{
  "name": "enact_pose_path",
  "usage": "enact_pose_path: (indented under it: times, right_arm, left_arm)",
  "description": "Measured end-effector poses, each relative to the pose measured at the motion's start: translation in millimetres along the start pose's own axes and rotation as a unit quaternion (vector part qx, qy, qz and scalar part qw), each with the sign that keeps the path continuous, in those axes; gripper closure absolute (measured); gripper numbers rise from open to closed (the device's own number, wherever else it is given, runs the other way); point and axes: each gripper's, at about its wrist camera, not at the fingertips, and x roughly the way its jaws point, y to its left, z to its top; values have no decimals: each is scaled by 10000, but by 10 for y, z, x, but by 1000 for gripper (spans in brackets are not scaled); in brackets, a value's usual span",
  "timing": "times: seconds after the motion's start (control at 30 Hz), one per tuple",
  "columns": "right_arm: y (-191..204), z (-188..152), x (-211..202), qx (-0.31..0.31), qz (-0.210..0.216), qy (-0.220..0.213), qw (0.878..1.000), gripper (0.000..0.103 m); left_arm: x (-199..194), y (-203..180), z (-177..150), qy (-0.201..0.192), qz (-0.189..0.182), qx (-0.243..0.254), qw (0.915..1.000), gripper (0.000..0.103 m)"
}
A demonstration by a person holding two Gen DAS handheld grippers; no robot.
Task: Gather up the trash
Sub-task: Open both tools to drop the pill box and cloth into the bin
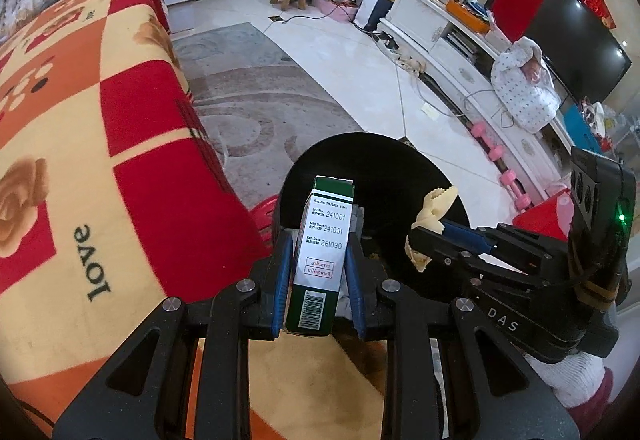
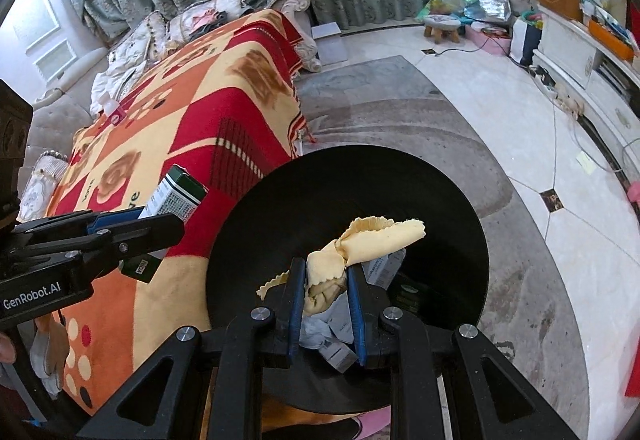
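My left gripper [image 1: 318, 244] is shut on a green and white carton box [image 1: 320, 256], held upright at the near rim of a black trash bin [image 1: 384, 175]. The box also shows in the right wrist view [image 2: 174, 201], beside the bin. My right gripper [image 2: 325, 280] is shut on a crumpled yellow cloth scrap [image 2: 360, 244] and holds it over the open bin [image 2: 304, 199]. It shows in the left wrist view [image 1: 420, 236] with the scrap [image 1: 434, 205]. Crumpled paper and small boxes [image 2: 384, 268] lie inside the bin.
A table under a red, orange and cream blanket [image 1: 92, 143] stands left of the bin. A grey rug [image 2: 400, 119] and white tile floor lie beyond. A white TV cabinet [image 1: 460, 51] with cables and pink dumbbells [image 1: 500, 155] runs along the right.
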Motion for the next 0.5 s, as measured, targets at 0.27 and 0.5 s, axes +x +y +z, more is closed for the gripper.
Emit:
enact_pose_path:
  times: [0.27, 0.5]
  right_arm:
    - [0, -21, -12, 101, -67, -33, 9999, 60]
    - [56, -44, -110, 114, -88, -167, 9998, 60]
  left_arm:
    - [-3, -26, 8, -87, -241, 7, 9997, 58]
    - [-168, 6, -37, -369, 35, -50, 9993, 57]
